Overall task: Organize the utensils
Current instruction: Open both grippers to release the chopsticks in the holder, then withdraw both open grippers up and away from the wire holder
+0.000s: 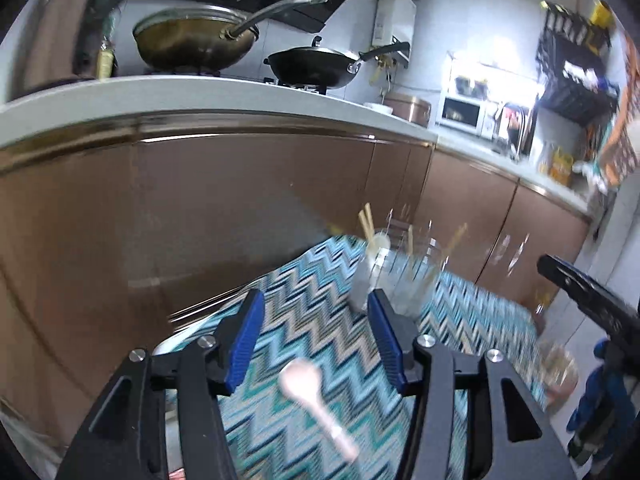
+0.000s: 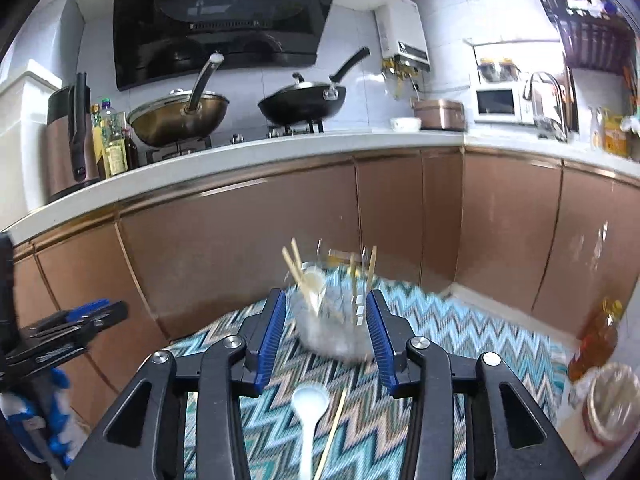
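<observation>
Both my left claw [image 1: 316, 334] and right claw [image 2: 326, 338] hang released; careless swings (everything's blurred) could topple the glass jar [image 2: 332, 320] of chopsticks [image 2: 298, 266].

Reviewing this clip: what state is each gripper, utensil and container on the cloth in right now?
left gripper: open, empty.
right gripper: open, empty.
glass jars: upright, holding chopsticks.
white spoon: lying flat on cloth.
loose chopstick: lying beside the spoon.
</observation>
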`<action>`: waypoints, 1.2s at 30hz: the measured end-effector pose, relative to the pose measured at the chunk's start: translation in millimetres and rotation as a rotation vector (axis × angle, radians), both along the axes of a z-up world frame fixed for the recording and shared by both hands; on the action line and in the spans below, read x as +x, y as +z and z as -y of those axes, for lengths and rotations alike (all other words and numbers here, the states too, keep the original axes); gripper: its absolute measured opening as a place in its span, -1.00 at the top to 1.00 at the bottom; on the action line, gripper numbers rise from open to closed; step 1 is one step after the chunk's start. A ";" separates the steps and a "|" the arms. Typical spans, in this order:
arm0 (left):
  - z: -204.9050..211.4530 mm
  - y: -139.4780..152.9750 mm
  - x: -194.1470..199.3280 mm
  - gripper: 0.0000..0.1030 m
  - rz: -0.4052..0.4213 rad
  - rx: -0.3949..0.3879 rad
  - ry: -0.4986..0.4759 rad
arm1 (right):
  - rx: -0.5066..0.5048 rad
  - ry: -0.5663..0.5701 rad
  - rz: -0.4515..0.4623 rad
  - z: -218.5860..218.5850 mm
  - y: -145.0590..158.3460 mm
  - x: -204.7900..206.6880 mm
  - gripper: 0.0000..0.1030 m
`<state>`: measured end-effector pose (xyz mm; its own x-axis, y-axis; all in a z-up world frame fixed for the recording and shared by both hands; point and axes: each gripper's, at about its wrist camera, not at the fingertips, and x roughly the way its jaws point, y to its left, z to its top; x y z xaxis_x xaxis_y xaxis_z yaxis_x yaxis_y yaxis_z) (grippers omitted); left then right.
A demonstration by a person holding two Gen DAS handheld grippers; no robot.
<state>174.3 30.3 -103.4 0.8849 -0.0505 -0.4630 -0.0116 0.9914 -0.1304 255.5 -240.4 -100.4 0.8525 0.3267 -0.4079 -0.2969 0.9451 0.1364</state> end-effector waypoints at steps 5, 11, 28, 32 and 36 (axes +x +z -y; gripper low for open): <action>-18.9 3.3 -52.1 -0.02 -0.034 0.037 -0.022 | 0.015 -0.043 -0.063 -5.3 -12.2 -32.8 0.12; -40.9 11.0 -83.7 -0.03 -0.027 0.012 -0.031 | 0.014 -0.097 -0.076 -10.7 -6.5 -59.4 0.01; -60.5 16.9 -113.0 -0.06 0.039 -0.065 -0.078 | -0.068 -0.181 0.034 -39.5 51.4 -126.1 -0.35; -55.9 22.6 -120.0 -0.06 0.055 -0.055 -0.089 | -0.087 -0.186 0.067 -42.1 64.9 -142.0 -0.38; -56.2 27.7 -126.2 -0.06 0.057 -0.044 -0.076 | -0.089 -0.191 0.105 -44.3 81.0 -154.6 -0.41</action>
<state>48.1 86.5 -75.7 0.9025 -0.1378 -0.4081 0.0721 0.9824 -0.1722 100.9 -196.1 -19.4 0.9347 0.1226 -0.3337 -0.1201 0.9924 0.0282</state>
